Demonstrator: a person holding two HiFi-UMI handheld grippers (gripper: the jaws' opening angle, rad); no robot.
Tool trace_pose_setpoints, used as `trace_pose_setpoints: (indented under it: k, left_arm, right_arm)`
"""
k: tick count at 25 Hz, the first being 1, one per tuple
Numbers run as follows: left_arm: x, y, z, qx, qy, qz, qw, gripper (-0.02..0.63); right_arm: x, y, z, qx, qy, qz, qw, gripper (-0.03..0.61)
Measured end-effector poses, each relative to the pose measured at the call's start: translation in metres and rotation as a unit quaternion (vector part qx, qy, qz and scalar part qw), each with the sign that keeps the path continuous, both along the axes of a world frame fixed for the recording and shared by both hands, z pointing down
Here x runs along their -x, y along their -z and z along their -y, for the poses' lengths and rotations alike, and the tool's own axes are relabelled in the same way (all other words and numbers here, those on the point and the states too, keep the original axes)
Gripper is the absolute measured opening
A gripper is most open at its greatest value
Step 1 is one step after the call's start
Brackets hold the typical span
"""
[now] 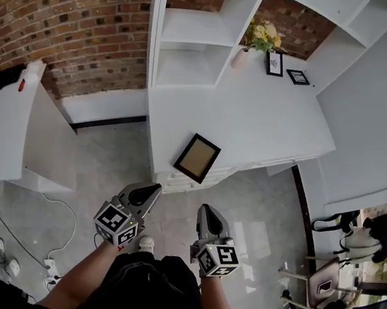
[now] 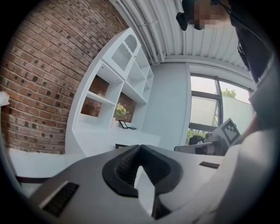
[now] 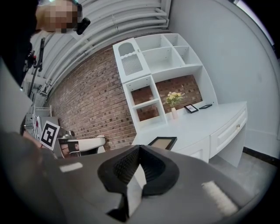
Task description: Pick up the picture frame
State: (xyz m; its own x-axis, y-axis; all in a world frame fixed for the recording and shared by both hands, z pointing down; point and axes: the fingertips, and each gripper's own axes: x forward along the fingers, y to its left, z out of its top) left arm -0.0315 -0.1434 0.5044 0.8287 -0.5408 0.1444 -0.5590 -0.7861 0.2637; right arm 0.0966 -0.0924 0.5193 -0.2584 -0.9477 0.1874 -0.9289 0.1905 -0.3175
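The picture frame, black-rimmed with a tan centre, lies flat near the front edge of the white desk. It also shows in the right gripper view as the picture frame, and only its dark edge shows in the left gripper view. My left gripper and right gripper hang side by side over the floor, short of the desk and apart from the frame. Both point towards the desk. The jaws of each are shut and hold nothing.
A vase of yellow flowers and two small black frames stand at the back of the desk under white shelves. A white cabinet is at the left, with a cable on the floor. Chairs are at the right.
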Motion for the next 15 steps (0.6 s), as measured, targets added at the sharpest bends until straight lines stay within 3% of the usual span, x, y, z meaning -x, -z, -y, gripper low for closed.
trace_pose_setpoints:
  k: [8, 15]
  left_arm:
    - [-0.011, -0.01, 0.007, 0.015, 0.001, 0.004, 0.9999, -0.002]
    - [-0.018, -0.016, 0.021, 0.023, 0.042, 0.0, 0.9988, -0.002]
  right_arm:
    - [-0.013, -0.015, 0.008, 0.025, -0.006, 0.021, 0.999, 0.005]
    - [-0.024, -0.034, 0.035, 0.05, 0.016, 0.042, 0.998, 0.005]
